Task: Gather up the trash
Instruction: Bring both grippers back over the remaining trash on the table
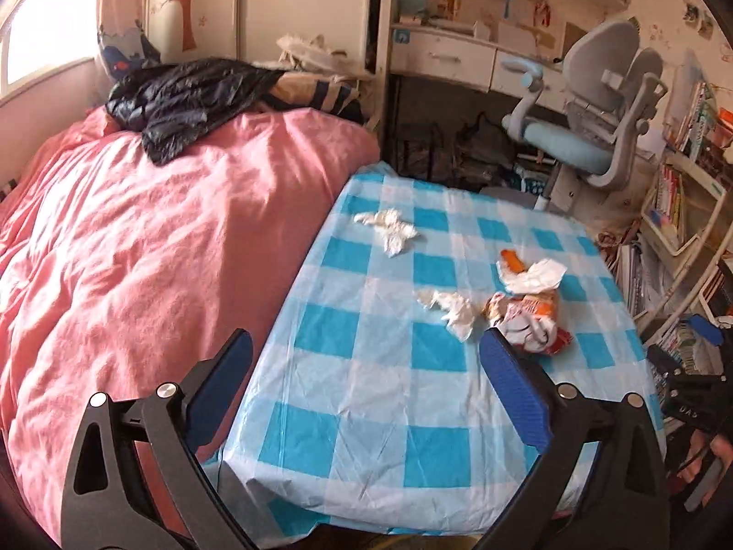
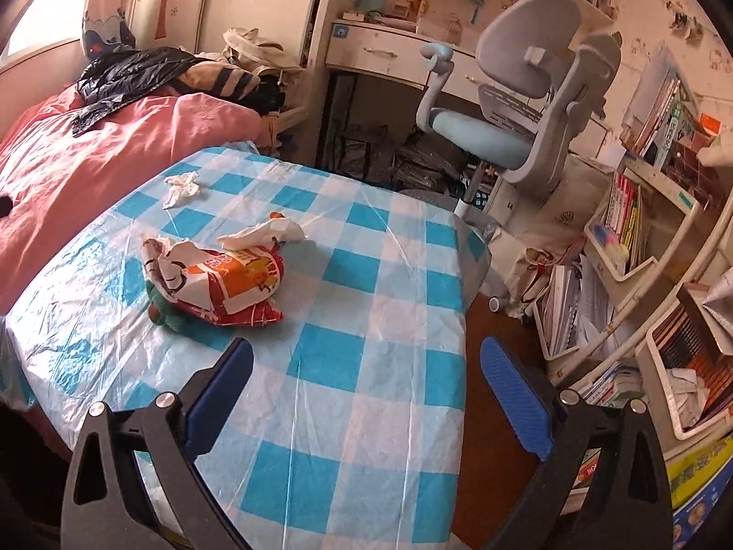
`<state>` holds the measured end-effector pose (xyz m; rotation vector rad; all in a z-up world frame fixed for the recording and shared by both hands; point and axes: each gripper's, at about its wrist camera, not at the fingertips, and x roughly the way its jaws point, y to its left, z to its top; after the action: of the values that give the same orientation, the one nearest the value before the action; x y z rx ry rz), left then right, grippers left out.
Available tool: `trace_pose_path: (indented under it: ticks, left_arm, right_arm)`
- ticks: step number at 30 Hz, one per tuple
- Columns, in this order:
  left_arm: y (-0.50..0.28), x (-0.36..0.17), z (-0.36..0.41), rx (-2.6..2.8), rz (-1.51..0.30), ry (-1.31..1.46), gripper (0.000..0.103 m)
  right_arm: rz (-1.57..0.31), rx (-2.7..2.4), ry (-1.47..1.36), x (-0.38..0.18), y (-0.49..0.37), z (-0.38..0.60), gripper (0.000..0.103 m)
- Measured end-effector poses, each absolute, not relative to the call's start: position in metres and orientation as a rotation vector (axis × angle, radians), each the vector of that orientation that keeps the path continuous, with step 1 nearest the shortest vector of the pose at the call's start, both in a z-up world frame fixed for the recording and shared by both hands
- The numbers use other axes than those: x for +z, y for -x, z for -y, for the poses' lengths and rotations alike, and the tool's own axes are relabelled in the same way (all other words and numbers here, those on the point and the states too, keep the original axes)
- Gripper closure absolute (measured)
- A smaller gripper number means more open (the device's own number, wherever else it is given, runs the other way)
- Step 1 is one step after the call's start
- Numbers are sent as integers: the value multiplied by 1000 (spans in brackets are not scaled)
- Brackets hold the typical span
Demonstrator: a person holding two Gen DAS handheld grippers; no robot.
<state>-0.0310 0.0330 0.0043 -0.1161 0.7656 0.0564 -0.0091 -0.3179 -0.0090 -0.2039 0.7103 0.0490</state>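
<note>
At the far left lay the bed (image 1: 160, 229) under its pink cover, with a dark jacket (image 1: 183, 101) heaped at its far end, and hard against its right side stood the table (image 1: 366, 389) in its blue-and-white checked cloth. Our left gripper (image 1: 366, 357) hung over the near edge of that table with its jaws spread wide and nothing between them. On the cloth we could count the trash that was left: a crumpled tissue (image 1: 389, 227) far and to the left, a second tissue (image 1: 451, 309) nearer the middle, just beside a crushed red-and-orange snack bag (image 1: 531, 321), and a white paper (image 1: 533, 275) just beyond the bag, with a small orange scrap (image 1: 513, 260) peeping from under it. Our right gripper (image 2: 366, 362) was over the near right part of the table, jaws likewise spread and empty, the snack bag (image 2: 220, 288) ahead to its left. Beyond the table, to the right, stood a grey chair (image 2: 517, 105) and crowded bookshelves (image 2: 641, 229). We saw no bin or sack in either view, so we judged that the collecting had hardly begun, every piece on the cloth awaiting pickup.
</note>
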Motion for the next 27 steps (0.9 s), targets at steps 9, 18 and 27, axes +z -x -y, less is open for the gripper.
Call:
trace_pose_path:
  ticks: [9, 18, 27]
  left_arm:
    - [27, -9, -27, 26, -783, 129, 7]
    - [29, -17, -25, 22, -799, 137, 7]
    - [28, -22, -24, 15, -815, 144, 7]
  right_arm:
    - [-795, 75, 147, -24, -5, 316, 8]
    - [-835, 76, 144, -26, -3, 320, 8]
    - [-834, 100, 178, -28, -1, 312, 8]
